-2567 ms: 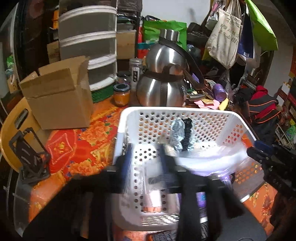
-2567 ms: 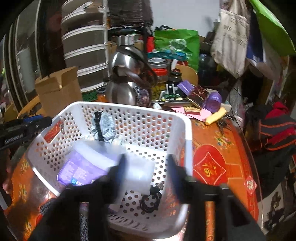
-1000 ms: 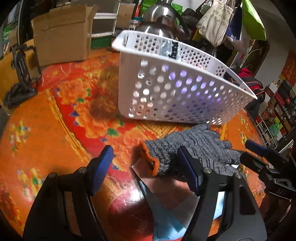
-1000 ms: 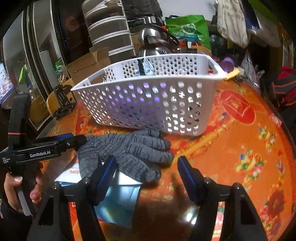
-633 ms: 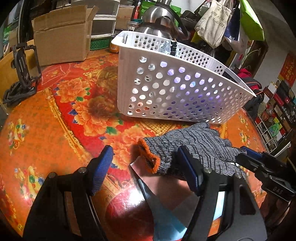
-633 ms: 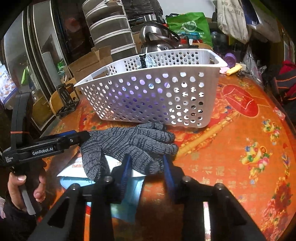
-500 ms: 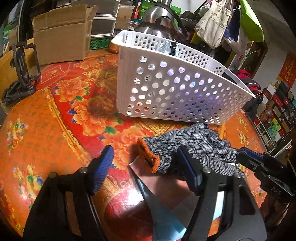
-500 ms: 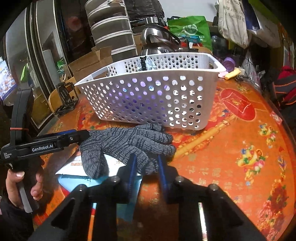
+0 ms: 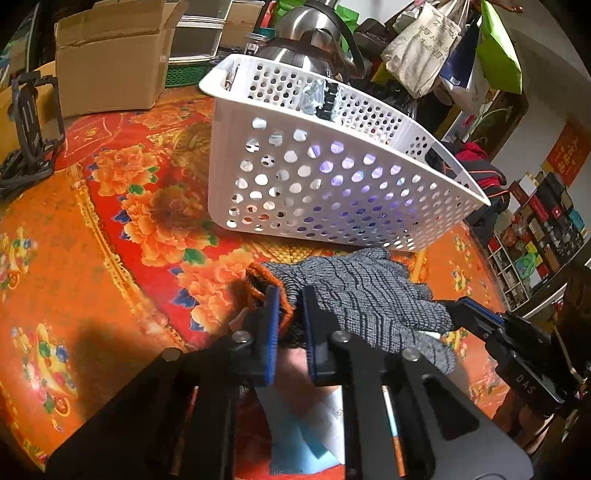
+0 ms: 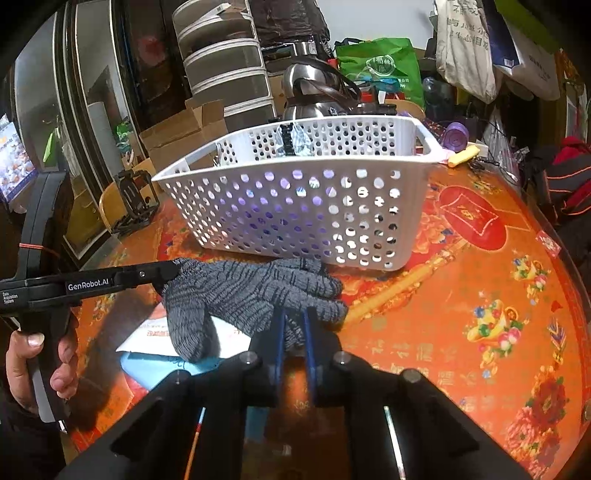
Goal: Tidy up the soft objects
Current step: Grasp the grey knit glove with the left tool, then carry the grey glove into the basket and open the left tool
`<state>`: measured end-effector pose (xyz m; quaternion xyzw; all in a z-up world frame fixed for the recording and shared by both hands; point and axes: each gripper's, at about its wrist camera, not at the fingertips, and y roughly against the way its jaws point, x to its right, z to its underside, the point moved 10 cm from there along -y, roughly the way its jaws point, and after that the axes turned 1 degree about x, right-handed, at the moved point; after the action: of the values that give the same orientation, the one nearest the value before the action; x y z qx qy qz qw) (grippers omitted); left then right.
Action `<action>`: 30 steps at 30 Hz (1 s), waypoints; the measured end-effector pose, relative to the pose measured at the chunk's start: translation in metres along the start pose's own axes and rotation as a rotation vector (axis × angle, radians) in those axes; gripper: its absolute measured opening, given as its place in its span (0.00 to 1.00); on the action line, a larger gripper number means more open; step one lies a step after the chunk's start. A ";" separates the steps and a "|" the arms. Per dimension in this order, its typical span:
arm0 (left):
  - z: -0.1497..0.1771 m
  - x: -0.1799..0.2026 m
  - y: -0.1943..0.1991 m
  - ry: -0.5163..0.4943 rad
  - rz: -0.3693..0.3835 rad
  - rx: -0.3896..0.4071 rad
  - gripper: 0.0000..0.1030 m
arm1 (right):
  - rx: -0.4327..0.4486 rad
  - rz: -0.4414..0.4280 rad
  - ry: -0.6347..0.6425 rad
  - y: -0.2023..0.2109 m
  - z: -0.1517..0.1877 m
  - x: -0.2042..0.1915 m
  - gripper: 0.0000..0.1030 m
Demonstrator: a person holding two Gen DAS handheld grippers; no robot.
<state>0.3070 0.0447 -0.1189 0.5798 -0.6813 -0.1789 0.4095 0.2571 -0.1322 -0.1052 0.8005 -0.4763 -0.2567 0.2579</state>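
Observation:
A grey knit glove [image 9: 354, 291] with an orange cuff lies on the red floral table, just in front of a white perforated basket [image 9: 332, 177]. My left gripper [image 9: 290, 295] is closing, and its pads pinch the orange cuff end. In the right wrist view the glove [image 10: 251, 291] stretches across in front of the basket [image 10: 295, 206]. There my right gripper [image 10: 293, 315] closes tight on the glove's finger end. The left gripper [image 10: 170, 273] holds the opposite end, with a hand on its handle. The right gripper [image 9: 458, 306] shows at the glove's fingertips.
White paper [image 10: 147, 332] and a blue sheet [image 10: 147, 369] lie under the glove. A cardboard box [image 9: 107, 59], a steel kettle [image 9: 306, 22] and a black phone holder [image 9: 29, 122] stand behind and left of the basket. Tote bags [image 9: 417, 55] hang at the back right.
Both grippers went from wide open around the glove to pinched on it, the left on the cuff and the right on the fingers. The glove has bunched slightly.

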 end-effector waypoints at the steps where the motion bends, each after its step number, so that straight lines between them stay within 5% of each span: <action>1: -0.001 0.000 0.001 0.005 0.003 0.001 0.08 | 0.002 0.000 0.002 0.001 -0.001 0.000 0.07; 19: -0.007 0.013 0.031 -0.018 0.033 0.058 0.07 | 0.060 -0.049 -0.026 0.026 -0.018 -0.001 0.05; 30: -0.032 0.035 0.083 -0.040 0.066 0.137 0.06 | 0.158 -0.056 0.023 0.079 -0.064 -0.019 0.05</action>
<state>0.2783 0.0410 -0.0279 0.5799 -0.7187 -0.1300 0.3610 0.2411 -0.1375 -0.0030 0.8342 -0.4696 -0.2160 0.1923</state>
